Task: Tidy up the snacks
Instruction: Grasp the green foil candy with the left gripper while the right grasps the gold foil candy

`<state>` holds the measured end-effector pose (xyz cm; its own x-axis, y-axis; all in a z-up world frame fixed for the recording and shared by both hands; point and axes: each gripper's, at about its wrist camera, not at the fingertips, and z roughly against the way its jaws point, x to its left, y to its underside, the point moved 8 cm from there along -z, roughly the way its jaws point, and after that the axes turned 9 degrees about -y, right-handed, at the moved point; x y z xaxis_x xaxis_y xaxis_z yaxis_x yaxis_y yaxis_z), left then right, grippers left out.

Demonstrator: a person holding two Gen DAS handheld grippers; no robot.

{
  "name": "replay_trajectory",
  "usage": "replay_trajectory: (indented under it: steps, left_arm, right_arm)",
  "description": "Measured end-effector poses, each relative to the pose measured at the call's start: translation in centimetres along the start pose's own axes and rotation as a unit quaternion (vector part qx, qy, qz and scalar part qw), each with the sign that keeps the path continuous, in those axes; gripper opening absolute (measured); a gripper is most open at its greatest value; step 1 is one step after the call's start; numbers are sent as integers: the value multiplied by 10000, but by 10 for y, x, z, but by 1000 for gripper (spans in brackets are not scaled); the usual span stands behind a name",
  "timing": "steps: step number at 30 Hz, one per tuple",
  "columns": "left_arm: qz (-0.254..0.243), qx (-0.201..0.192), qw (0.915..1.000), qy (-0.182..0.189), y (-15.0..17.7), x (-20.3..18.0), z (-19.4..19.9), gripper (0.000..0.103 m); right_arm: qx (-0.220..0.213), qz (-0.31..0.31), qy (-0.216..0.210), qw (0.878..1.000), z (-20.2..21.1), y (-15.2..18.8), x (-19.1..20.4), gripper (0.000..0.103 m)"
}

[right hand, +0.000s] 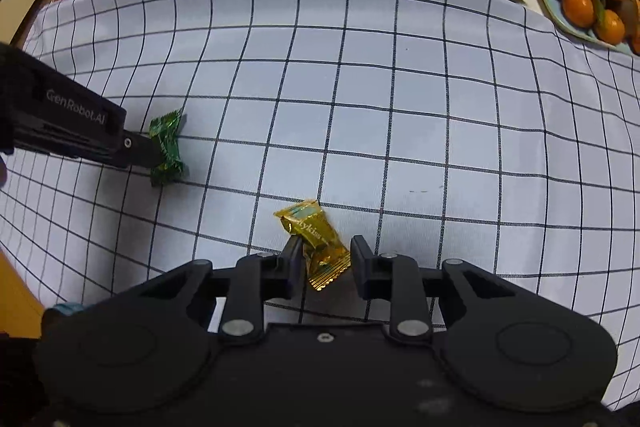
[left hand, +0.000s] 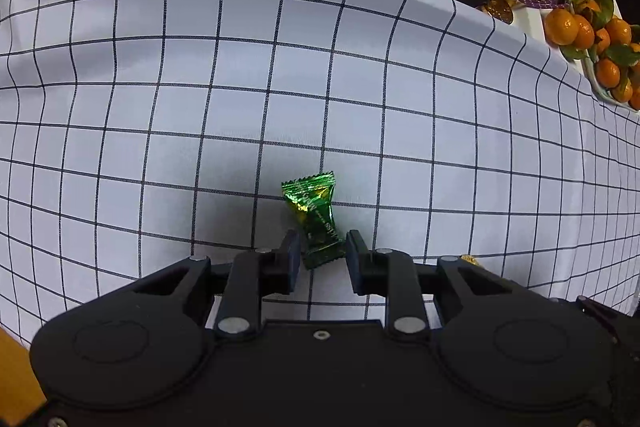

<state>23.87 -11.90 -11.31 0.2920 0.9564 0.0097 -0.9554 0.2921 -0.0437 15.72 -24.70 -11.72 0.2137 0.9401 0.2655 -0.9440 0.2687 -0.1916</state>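
Straddling sweets on the checked cloth [left hand: 280, 67]: our left tongs [left hand: 322, 251] ungripping round the green sweet [left hand: 316, 219], right tongs [right hand: 326, 255] ungripping round the gold sweet [right hand: 316, 243].

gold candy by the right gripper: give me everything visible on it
The gold candy is a small pillow-pack sweet in shiny gold foil with crimped, serrated ends and pale printed lettering. It lies tilted on the checked cloth, its near end between the fingers of the right gripper. One finger touches its side; the other shows a gap, so it is not clamped. It looks intact and lies apart from the green candy.
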Motion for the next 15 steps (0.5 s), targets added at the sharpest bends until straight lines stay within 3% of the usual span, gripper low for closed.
replay_trajectory:
  steps: [3, 13, 15]
  left_arm:
    - [61, 63, 9999, -51, -14, -19, -13, 35]
    - [278, 254, 9993, -59, -22, -20, -32, 35]
    - [311, 264, 9991, -76, -23, -20, -34, 35]
  right_arm:
    - [-6, -107, -84, 9999, 3, -3, -1, 29]
    - [-26, -602, -343, 9976, 9, -5, -15, 29]
    - [-15, -747, -448, 9962, 10, -6, -16, 34]
